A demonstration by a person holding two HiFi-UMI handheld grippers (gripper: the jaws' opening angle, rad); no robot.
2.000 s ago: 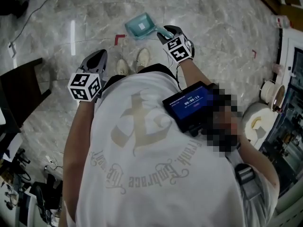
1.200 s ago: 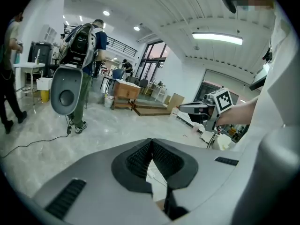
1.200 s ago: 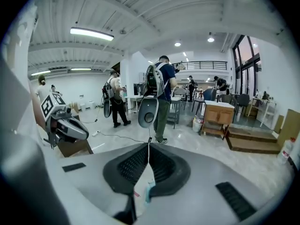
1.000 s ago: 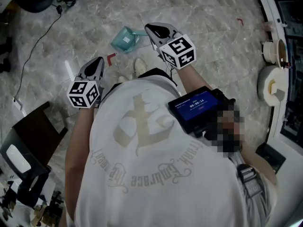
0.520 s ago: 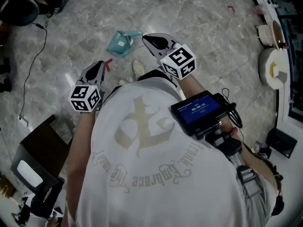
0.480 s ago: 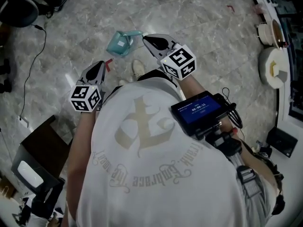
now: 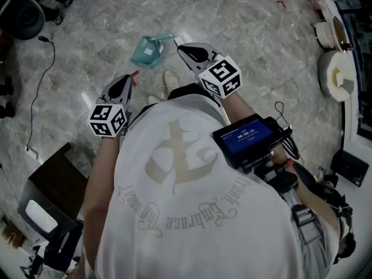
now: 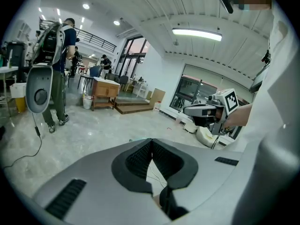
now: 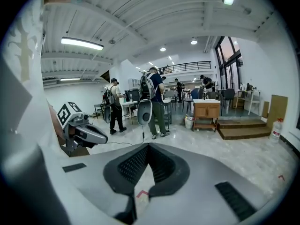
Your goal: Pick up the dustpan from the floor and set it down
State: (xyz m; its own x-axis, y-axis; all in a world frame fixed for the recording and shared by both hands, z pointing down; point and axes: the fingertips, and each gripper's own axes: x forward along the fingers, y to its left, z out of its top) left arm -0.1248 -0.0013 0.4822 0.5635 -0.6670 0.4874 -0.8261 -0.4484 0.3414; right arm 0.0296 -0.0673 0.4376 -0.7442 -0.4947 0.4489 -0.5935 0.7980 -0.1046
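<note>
1. Right grey two-jaw gripper [image 7: 182, 49] — jaws pressed together, empty; left grey gripper [image 7: 127, 79] likewise closed, empty.
2. Small teal plastic dustpan [image 7: 149, 50] lies on the grey marble floor [image 7: 244, 34], just ahead of both.
3. Probably light, rigid and a little slick — best held by its thin handle [image 7: 164, 38].

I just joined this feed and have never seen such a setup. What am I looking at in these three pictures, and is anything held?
No robot: a person holds a two-jaw gripper in each hand. The head view looks down from their head at the left gripper and right gripper. The other two pictures come from cameras riding on each gripper, looking along its jaws. Both grippers are shut and empty. A teal plastic dustpan lies on the grey marble floor, ahead of the light shoes.
</note>
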